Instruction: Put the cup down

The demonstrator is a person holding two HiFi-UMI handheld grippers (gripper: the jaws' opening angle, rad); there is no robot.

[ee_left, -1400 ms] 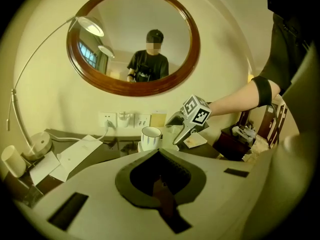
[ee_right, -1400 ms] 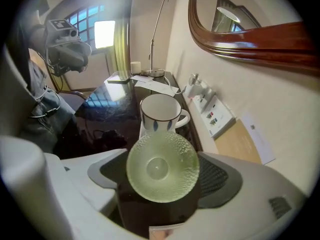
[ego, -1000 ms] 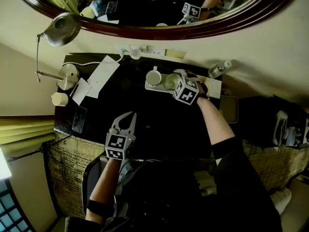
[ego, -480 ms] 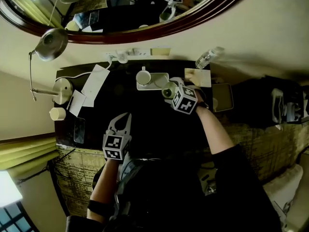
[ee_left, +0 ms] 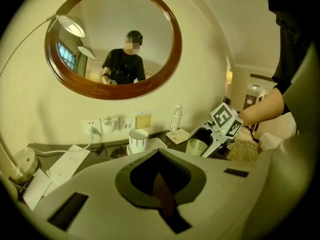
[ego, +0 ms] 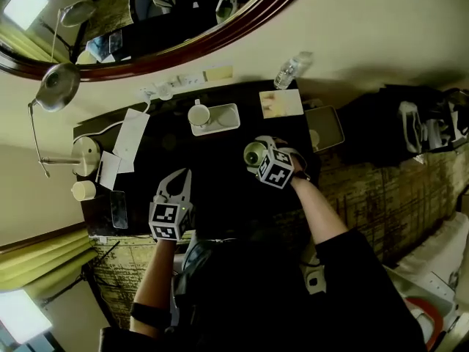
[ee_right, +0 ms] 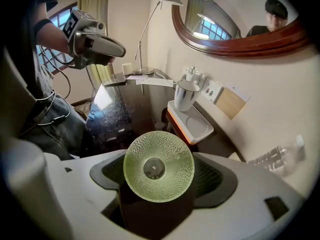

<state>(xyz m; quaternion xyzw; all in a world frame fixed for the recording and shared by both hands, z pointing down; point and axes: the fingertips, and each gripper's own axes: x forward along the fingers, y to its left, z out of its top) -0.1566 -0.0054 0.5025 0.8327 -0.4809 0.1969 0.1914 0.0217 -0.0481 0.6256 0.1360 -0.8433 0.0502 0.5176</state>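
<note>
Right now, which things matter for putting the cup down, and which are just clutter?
In the job: green glass cup, right tool gripping it, black desk.
Lying about: white mug, tray, water bottle, lamp, papers, shut left tool.

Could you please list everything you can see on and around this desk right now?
Stone-look table: one, black, under it all.
Rectangular tray: one, white, table's back edge.
Ceramic mug: one, white, standing on the tray.
Textured glass cup: one, green, held over the table, right of centre.
Plastic water bottle: one, clear, back right by the wall.
Paper sheets: several, white, table's left side.
Metal desk lamp: one, silver, left end.
Phone-like slab: one, black, front left.
Oval wood-framed mirror: one, brown, on the wall.
Left tool: one, grey, shut, empty, over the table's front.
Right tool: one, grey, shut on the cup.
</note>
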